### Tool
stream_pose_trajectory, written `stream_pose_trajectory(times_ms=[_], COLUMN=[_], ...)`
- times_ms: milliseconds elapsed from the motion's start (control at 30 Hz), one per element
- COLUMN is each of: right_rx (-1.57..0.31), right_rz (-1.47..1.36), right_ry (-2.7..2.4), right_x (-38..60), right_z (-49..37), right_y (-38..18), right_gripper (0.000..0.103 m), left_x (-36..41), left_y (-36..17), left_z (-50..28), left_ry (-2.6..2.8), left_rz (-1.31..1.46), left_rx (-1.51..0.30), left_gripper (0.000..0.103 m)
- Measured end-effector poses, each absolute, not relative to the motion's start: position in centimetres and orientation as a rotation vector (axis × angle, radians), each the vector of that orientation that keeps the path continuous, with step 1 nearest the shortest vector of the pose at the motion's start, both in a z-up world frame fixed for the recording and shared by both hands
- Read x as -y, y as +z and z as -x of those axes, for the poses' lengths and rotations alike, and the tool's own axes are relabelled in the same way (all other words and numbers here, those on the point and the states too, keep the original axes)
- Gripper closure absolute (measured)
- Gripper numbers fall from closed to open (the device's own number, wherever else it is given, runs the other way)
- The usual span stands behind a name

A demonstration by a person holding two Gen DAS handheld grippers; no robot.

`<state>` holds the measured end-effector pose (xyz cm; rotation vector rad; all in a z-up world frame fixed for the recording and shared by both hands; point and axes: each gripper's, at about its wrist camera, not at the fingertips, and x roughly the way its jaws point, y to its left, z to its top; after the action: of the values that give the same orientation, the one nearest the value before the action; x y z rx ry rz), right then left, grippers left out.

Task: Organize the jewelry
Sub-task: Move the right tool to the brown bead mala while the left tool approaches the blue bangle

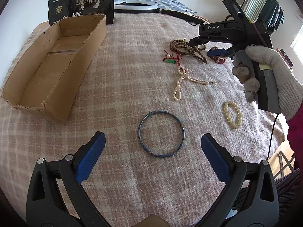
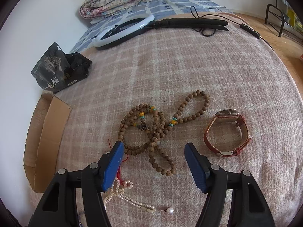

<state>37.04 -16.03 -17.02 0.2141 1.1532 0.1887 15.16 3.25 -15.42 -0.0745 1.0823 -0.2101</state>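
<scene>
The left hand-held gripper (image 1: 152, 151) hangs with its jaws wide apart and nothing between them, the blue bangle (image 1: 161, 134) lying flat on the plaid blanket (image 1: 132, 66) just ahead of its tips. The right hand-held gripper (image 2: 154, 162) also has its jaws apart and unclamped, with the lower loops of the wooden bead strand (image 2: 157, 130) lying between the pads. The bangle looks thin, rigid and light; lying flat on soft cloth, it is probably best pinched across one side of the rim, and its smooth surface could slip. The bead strand is limp and tangled over itself, so it should sag and trail when lifted; taking it where several loops cross would likely gather most of it. The pearl necklace (image 1: 181, 81), at about 1 o'clock from the bangle, and the pearl bracelet (image 1: 232, 115), at 3 o'clock, are likewise loose and light. A red-cord charm (image 1: 171, 59) lies between the beads and the necklace. The watch (image 2: 227, 132), at 3 o'clock from the beads, stands on edge with its strap buckled in a loop, stiffer and easy to grip by the band. The cardboard box (image 1: 55, 66), at 10 o'clock from the bangle, is open-topped, torn at the rim and holds nothing. A dark pouch (image 1: 83, 1) stands behind it.
</scene>
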Motion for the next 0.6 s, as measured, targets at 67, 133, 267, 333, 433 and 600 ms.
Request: stream_pose_trajectory(times_ms=[67, 133, 267, 333, 433, 600], right_rx=[-1.163, -1.173, -1.186, -1.187, -1.184, -1.179], right_rz=[-0.241, -0.259, -0.262, -0.253, -0.233, -0.196], right_ry=[0.187, 0.183, 0.172, 0.166, 0.161, 0.159], right_x=[16.2, 16.3, 16.1, 16.0, 15.6, 15.1], right_z=[-37.4, -37.8, -38.3, -38.5, -38.7, -39.0], right_y=[-17.4, -17.8, -18.6, -18.8, -18.9, -19.0], right_gripper=[0.037, 0.038, 0.041, 0.041, 0.041, 0.041], left_x=[-3.0, -2.9, -2.7, -2.6, -2.4, -1.5], left_y=[-15.6, -15.7, -16.0, -16.4, -17.1, -18.4], left_z=[-15.3, -15.5, -15.7, -15.8, -16.1, -16.4], left_ry=[-0.211, -0.211, -0.202, -0.196, -0.18, -0.166], left_rz=[0.067, 0.065, 0.066, 0.071, 0.061, 0.013], left_rx=[-1.086, -1.087, -1.09, -1.099, -1.113, -1.129], left_gripper=[0.0, 0.0, 0.0, 0.0, 0.0, 0.0])
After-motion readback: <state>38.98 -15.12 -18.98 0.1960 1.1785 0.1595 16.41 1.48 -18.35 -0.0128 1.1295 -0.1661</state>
